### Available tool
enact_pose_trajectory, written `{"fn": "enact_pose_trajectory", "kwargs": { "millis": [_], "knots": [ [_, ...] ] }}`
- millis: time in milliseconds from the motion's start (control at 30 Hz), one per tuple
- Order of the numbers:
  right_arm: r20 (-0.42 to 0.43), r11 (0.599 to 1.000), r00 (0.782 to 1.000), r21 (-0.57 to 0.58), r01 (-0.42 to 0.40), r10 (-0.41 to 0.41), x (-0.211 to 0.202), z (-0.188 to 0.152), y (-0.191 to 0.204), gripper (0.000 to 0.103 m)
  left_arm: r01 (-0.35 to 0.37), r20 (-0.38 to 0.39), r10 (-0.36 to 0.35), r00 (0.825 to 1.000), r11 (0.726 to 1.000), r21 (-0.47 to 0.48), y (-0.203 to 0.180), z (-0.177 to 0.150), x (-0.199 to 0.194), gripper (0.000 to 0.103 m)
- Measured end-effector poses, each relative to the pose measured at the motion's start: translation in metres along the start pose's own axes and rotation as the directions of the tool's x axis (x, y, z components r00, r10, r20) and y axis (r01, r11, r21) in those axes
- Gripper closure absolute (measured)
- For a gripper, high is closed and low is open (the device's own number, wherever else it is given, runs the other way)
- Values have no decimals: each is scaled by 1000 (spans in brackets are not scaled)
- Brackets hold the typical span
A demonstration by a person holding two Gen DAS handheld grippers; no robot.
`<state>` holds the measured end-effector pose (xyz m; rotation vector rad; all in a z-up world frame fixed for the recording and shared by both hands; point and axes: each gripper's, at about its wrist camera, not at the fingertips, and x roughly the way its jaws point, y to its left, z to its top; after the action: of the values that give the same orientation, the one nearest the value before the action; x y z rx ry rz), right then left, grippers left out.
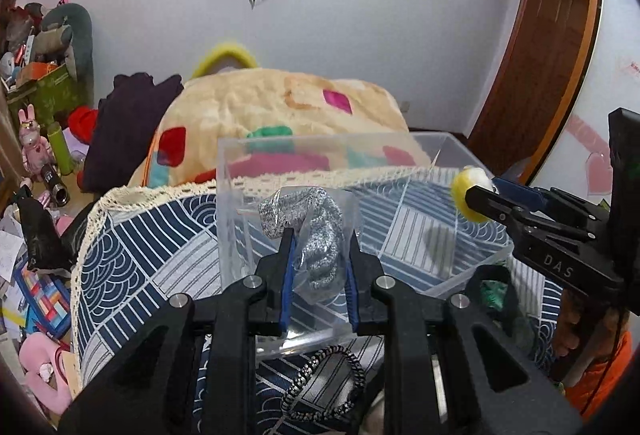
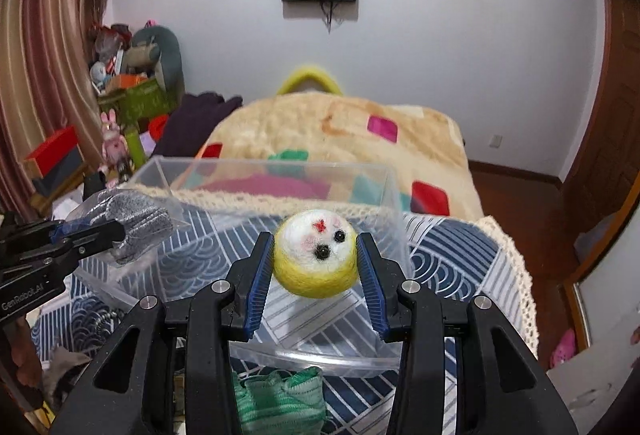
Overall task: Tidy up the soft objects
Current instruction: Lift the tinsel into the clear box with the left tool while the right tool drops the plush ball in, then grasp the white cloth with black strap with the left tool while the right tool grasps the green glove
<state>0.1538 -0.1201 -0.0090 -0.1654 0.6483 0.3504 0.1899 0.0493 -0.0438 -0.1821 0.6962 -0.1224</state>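
While left tool (image 1: 318,255) clamps bagged grey cloth (image 1: 320,235), right tool (image 2: 316,263) pinches felt ball (image 2: 316,255), face visible only there.

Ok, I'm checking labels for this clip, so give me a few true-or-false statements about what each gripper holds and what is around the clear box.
1. The right gripper holds a yellow and white felt ball with a little face. True.
2. The left gripper is open and holds nothing. False: it is shut on a bagged silver-grey glove.
3. Both held items hang over the clear plastic box. True.
4. The green knitted item lies inside the box. False: it lies on the blue patterned cloth, outside the near wall.
5. A black-and-white braided hair tie lies on the cloth below the left gripper. True.
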Motion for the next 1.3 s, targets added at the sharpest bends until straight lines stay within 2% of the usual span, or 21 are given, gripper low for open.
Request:
{"fn": "enact_pose_trajectory", "kwargs": {
  "millis": [233, 333, 400, 500, 833, 933, 1000, 1133, 1200, 1300],
  "knots": [
    [-64, 1000, 998, -22, -6, 4, 13, -3, 2, 64, -8, -15, 8, 1000, 1000, 12, -3, -2, 6, 81],
    [-77, 1000, 997, -22, -17, 15, 14, -2, 2, 64, -12, -10, 12, 1000, 1000, 10, -2, -1, 6, 75],
    [-80, 1000, 997, -13, -25, 24, 14, -2, 0, 63, -14, -7, 14, 1000, 1000, 7, -1, 0, 4, 64],
    [-81, 999, 996, -2, -40, 40, 12, 0, 1, 59, -25, 11, 25, 1000, 1000, 7, -1, 0, -4, 56],
    [-13, 998, 998, 21, -58, 59, -18, 5, -3, 56, -41, 78, 39, 996, 999, 20, -7, 8, -42, 51],
    [18, 998, 998, 17, -61, 60, -33, 7, -3, 50, -40, 107, 36, 994, 999, 29, -11, 9, -57, 44],
    [45, 998, 998, 14, -55, 54, -44, 6, -4, 45, -39, 124, 34, 992, 999, 36, -14, 8, -67, 34],
    [79, 998, 995, 3, -57, 56, -62, 2, -3, 44, -24, 142, 18, 990, 999, 45, -22, 3, -83, 25],
    [91, 999, 995, -7, -50, 51, -70, -2, -4, 43, -18, 141, 12, 990, 999, 46, -26, -1, -87, 16],
    [100, 999, 994, -15, -42, 43, -77, -8, -3, 39, -6, 139, -1, 990, 999, 47, -31, -10, -90, 11]
  ]
}}
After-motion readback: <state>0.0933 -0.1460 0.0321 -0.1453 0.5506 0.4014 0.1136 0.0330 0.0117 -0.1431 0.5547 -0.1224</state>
